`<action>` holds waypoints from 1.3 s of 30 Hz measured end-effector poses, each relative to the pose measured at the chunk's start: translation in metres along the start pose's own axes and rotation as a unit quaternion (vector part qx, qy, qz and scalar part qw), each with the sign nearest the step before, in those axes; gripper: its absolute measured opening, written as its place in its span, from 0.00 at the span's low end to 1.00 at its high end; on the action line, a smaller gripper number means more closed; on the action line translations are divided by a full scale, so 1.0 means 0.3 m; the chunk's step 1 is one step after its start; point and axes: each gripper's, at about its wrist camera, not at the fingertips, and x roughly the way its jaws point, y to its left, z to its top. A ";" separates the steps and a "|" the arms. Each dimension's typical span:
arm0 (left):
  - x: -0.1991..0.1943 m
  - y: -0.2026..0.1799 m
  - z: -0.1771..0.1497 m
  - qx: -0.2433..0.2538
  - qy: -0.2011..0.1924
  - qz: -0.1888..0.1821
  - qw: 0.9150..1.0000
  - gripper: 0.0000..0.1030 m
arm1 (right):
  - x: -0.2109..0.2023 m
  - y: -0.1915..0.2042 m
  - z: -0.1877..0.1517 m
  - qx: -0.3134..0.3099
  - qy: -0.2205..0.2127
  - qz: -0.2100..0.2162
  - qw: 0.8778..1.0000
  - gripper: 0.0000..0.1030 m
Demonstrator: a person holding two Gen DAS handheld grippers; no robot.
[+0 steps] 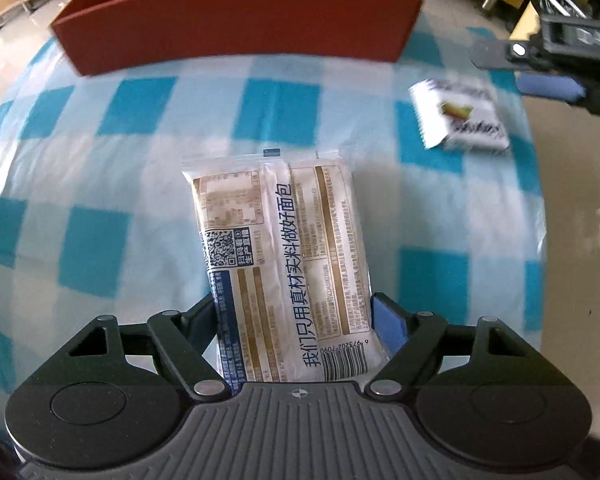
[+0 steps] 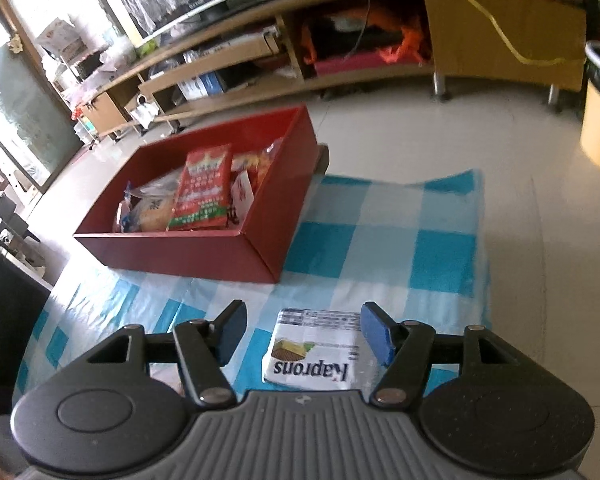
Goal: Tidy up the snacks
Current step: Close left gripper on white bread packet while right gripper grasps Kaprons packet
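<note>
A white bread packet lies low in the frame's middle on the checked cloth, the left gripper pinching its near end. At the lower middle, a wafer packet lies between the right gripper's parted jaws, untouched. The red box of snacks stands at upper left.

My left gripper and right gripper: black linkage arms, silver pivot screws, blue finger pads, ribbed grey housing behind them.
</note>
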 end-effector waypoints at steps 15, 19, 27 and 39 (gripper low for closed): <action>-0.034 0.136 0.001 0.024 -0.035 -0.039 0.998 0.82 | 0.106 0.047 -0.097 0.011 0.068 0.021 0.997 0.66; -0.031 0.149 0.035 0.016 -0.041 -0.041 0.998 0.83 | 0.070 0.118 -0.148 -0.045 0.066 -0.032 0.996 0.66; 0.016 0.123 0.076 0.026 -0.060 -0.016 0.998 0.93 | 0.147 0.241 -0.194 -0.132 0.082 -0.097 0.983 0.92; 0.035 0.128 0.055 0.047 -0.080 0.021 0.996 0.98 | 0.157 0.251 -0.196 -0.151 0.089 -0.099 0.979 0.87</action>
